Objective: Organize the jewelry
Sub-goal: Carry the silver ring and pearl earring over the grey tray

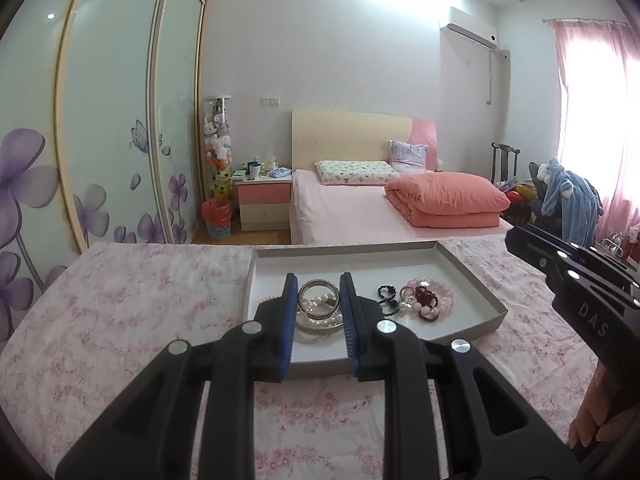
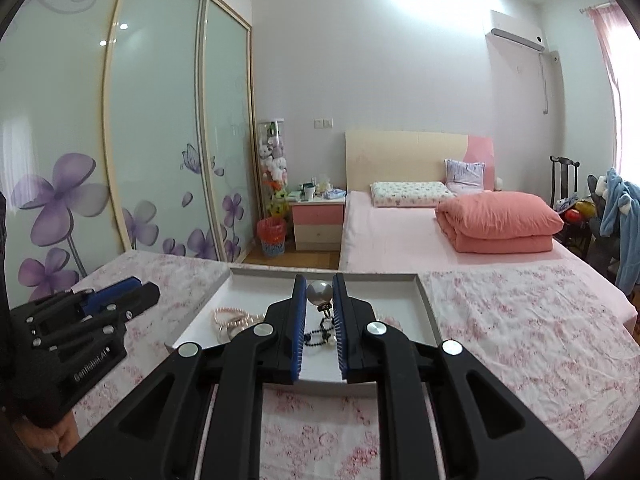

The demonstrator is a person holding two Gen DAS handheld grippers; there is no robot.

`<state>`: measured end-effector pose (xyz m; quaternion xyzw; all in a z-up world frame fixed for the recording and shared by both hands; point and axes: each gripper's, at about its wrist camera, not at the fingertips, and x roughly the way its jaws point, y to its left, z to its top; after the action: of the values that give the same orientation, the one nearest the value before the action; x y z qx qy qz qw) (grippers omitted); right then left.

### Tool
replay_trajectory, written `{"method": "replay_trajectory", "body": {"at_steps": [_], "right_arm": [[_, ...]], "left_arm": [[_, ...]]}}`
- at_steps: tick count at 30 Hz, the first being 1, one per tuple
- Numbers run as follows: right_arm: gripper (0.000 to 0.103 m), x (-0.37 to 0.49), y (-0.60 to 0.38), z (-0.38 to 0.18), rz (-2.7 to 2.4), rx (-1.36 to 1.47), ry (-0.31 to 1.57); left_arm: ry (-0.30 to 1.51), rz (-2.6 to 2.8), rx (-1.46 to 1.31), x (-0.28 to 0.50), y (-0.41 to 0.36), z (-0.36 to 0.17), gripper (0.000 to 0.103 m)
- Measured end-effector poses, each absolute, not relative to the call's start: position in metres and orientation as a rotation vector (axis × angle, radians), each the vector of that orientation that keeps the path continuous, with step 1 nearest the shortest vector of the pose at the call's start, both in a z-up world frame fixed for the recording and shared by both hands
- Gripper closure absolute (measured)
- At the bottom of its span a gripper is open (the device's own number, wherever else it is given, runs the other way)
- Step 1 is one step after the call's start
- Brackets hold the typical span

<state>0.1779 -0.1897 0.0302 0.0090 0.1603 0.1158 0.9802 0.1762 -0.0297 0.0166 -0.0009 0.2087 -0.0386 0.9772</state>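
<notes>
A shallow grey tray [image 1: 476, 284] sits on a floral pink cloth. My left gripper [image 1: 319, 294] is shut on a small clear glass jar [image 1: 319, 300] with pearls inside, held just above the tray floor. To its right lie a black bead bracelet [image 1: 386, 300] and a pink bead bracelet [image 1: 436, 300] with dark red beads. My right gripper [image 2: 320, 294] is shut on a large grey pearl [image 2: 319, 293]; a black bead chain [image 2: 323, 330] hangs below it. A pink pearl bracelet [image 2: 232, 318] lies in the tray [image 2: 424, 308] at the left.
The right gripper's body [image 1: 580, 280] shows at the right edge of the left view; the left gripper's body [image 2: 80, 320] shows at the left of the right view. Beyond the tray are a bed [image 1: 360, 212], a nightstand [image 1: 264, 200] and wardrobe doors [image 1: 100, 120].
</notes>
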Motion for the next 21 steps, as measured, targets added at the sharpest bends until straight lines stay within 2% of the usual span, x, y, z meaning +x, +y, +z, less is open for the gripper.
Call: {"method": "replay_trajectory", "body": {"at_steps": [12,21], "right_arm": [[0.089,0.205,-0.186,0.031,0.227,0.024,0.303],[0.089,0.237,-0.184,0.016,0.219,0.040,0.357]], "left_arm": [[0.415,-0.093,0.006,0.203,-0.035,0.013,0.081],[0.440,-0.102,0.010,0.238,-0.038,-0.001,0.081]]}}
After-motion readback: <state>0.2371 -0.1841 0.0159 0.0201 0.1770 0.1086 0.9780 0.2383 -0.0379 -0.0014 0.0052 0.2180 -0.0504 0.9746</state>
